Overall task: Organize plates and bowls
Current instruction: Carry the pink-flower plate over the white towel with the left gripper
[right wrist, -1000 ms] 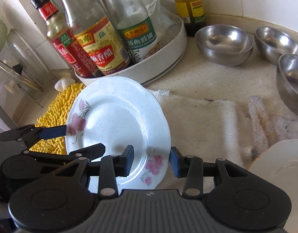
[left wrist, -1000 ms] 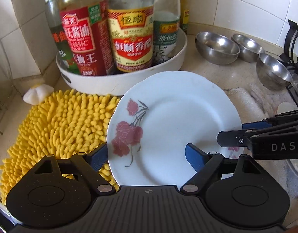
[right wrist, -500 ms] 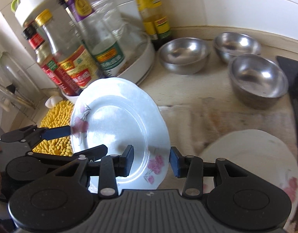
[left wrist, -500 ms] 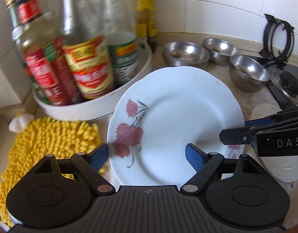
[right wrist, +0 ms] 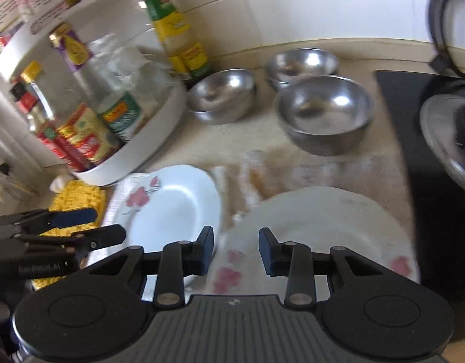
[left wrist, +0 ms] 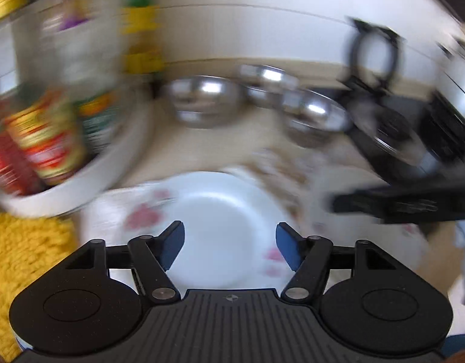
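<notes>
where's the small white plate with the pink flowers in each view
Left wrist: small white flowered plate low centre, just beyond the open left gripper.
Right wrist: same plate lower left, beside the right gripper.
Shared landmark: yellow shaggy mat left of it.

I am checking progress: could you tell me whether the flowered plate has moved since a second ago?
Yes. The flowered plate has shifted right, off the yellow mat, toward the second plate.

Three bowls (right wrist: 324, 113) are shiny metal, throwing bright glints. Both plates (right wrist: 171, 208) look like glossy white glazed ware with pink flower prints. The mat (right wrist: 78, 202) is shaggy yellow cloth. The tray (right wrist: 147, 145) holding glass bottles is smooth white plastic. The grippers (right wrist: 236, 249) are matt black plastic with ribbed bodies
</notes>
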Demonstrator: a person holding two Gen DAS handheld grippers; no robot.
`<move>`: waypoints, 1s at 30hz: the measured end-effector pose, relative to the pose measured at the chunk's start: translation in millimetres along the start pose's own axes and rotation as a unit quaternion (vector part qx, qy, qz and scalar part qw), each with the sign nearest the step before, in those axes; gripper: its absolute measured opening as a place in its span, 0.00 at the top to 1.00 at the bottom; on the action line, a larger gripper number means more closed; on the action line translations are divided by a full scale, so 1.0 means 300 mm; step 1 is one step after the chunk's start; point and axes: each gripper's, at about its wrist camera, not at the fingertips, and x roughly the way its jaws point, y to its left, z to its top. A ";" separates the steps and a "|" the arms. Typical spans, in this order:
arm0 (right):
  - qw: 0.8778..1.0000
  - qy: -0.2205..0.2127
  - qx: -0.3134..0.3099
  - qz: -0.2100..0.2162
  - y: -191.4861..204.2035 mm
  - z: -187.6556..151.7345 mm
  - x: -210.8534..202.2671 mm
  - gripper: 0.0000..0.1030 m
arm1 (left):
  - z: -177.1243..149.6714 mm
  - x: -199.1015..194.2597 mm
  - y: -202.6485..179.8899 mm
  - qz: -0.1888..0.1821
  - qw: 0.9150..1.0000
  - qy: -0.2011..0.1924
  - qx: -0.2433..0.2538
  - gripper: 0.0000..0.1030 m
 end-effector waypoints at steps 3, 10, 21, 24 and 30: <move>0.999 0.008 -0.035 0.017 0.046 0.034 0.047 0.59 | -0.015 0.006 0.132 0.006 0.998 0.032 -0.051 0.24; 0.991 0.090 -0.097 0.023 0.062 0.150 0.250 0.58 | -0.077 0.117 0.204 -0.029 0.986 0.084 -0.141 0.27; 0.980 0.134 -0.119 0.085 0.057 0.154 0.299 0.51 | -0.052 0.176 0.162 0.016 0.985 0.075 -0.154 0.19; 0.980 0.131 -0.110 0.101 0.039 0.169 0.336 0.51 | -0.040 0.186 0.183 0.017 0.984 0.071 -0.160 0.17; 0.978 0.129 -0.133 0.093 0.062 0.171 0.335 0.51 | -0.013 0.242 0.155 0.048 0.992 0.063 -0.096 0.05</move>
